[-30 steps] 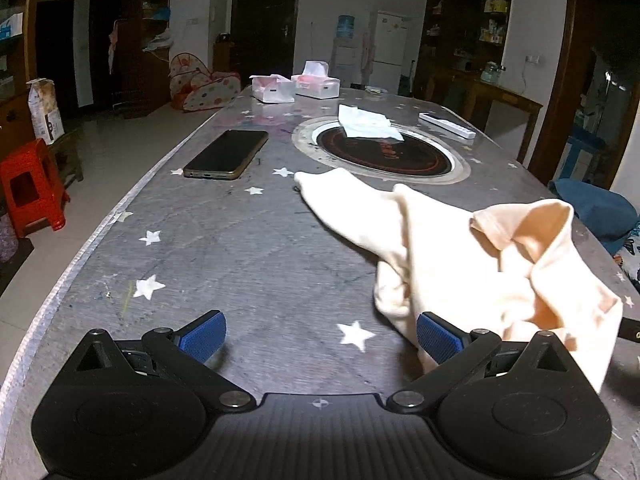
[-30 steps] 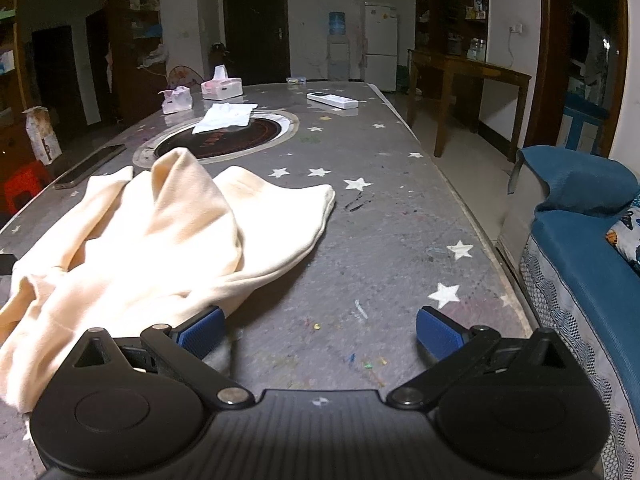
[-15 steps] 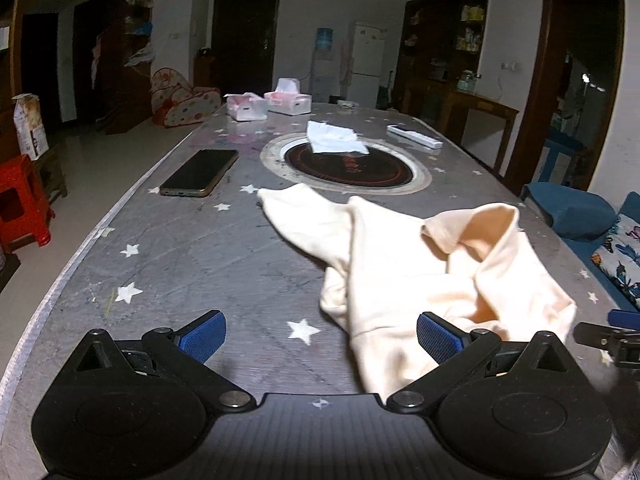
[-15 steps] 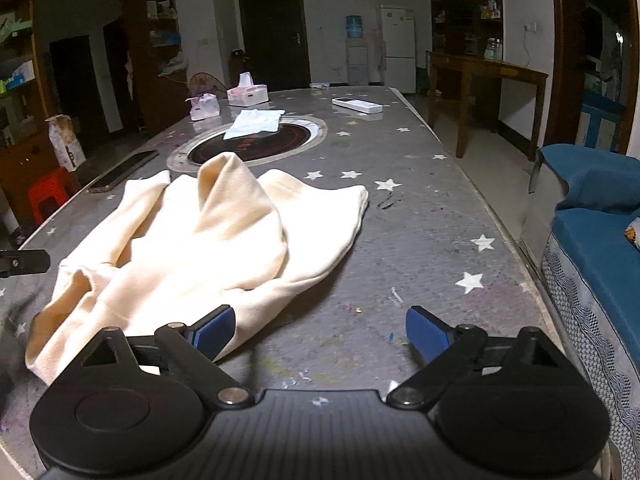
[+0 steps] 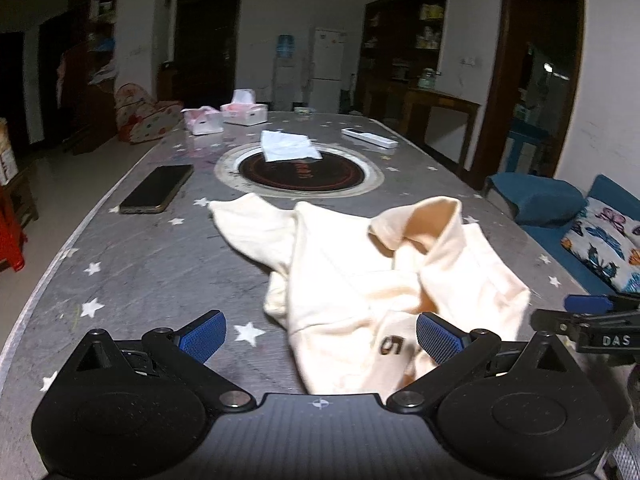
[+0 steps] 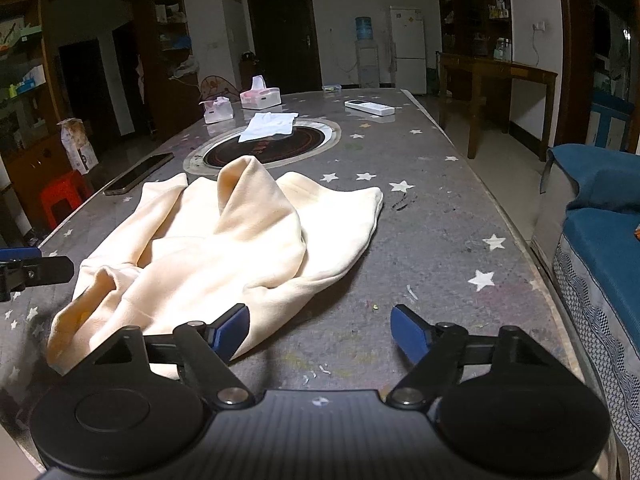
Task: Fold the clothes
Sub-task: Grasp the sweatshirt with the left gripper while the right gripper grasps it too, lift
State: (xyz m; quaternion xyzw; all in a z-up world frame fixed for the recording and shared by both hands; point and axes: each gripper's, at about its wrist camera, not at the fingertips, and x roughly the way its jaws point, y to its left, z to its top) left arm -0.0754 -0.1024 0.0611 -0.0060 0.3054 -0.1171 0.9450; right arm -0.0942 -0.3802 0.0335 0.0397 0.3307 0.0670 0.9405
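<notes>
A cream garment lies crumpled on the grey star-patterned table, one fold standing up in a hump. My left gripper is open just above the table; the garment's near edge, printed with a dark "5", lies between its jaws by the right finger. My right gripper is closing, its pads still apart. The garment's hem reaches its left finger; bare table fills the rest of the gap. Each gripper shows at the edge of the other's view.
A phone lies at the table's left edge. Beyond the garment is a round inset hob with a white cloth on it, then tissue boxes and a remote. A blue sofa flanks the right side.
The left gripper has drifted right, so the garment's printed edge now sits between its jaws. The right gripper's jaws have narrowed. The right gripper has come into the left view's edge.
</notes>
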